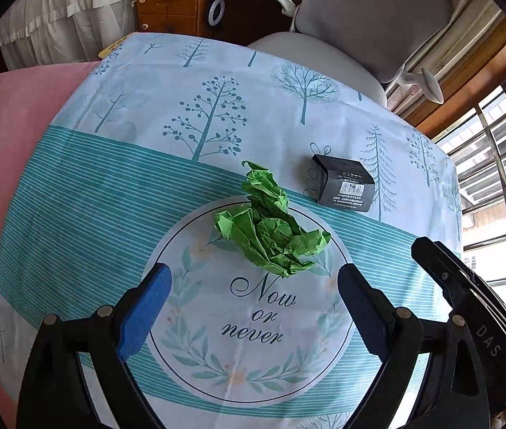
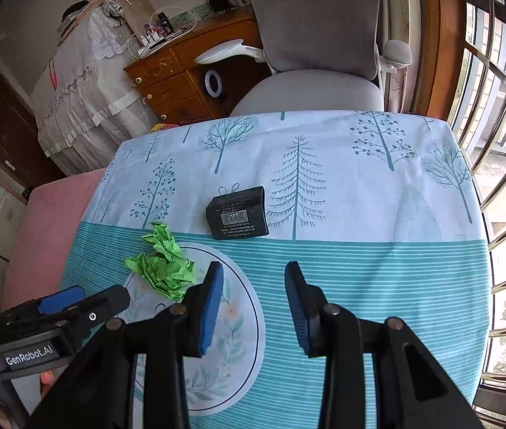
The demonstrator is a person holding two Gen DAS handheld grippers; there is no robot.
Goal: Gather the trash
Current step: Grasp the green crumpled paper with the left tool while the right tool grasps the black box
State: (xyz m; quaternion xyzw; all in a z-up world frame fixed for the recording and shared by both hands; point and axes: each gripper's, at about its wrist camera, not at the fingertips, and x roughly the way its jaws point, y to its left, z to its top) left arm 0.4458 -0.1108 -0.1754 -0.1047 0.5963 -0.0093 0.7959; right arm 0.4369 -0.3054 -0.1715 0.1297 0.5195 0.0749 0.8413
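Note:
A crumpled green paper lies on the tree-print tablecloth, just ahead of my left gripper, which is open and empty with the paper between and beyond its blue pads. A small black box lies to the paper's right. In the right wrist view the green paper is at the left and the black box is ahead. My right gripper is open and empty above the cloth. The left gripper shows at the lower left.
A grey office chair stands behind the table's far edge. A pink surface adjoins the table on the left. A wooden dresser and a cloth-covered cabinet stand at the back. Barred windows run along the right.

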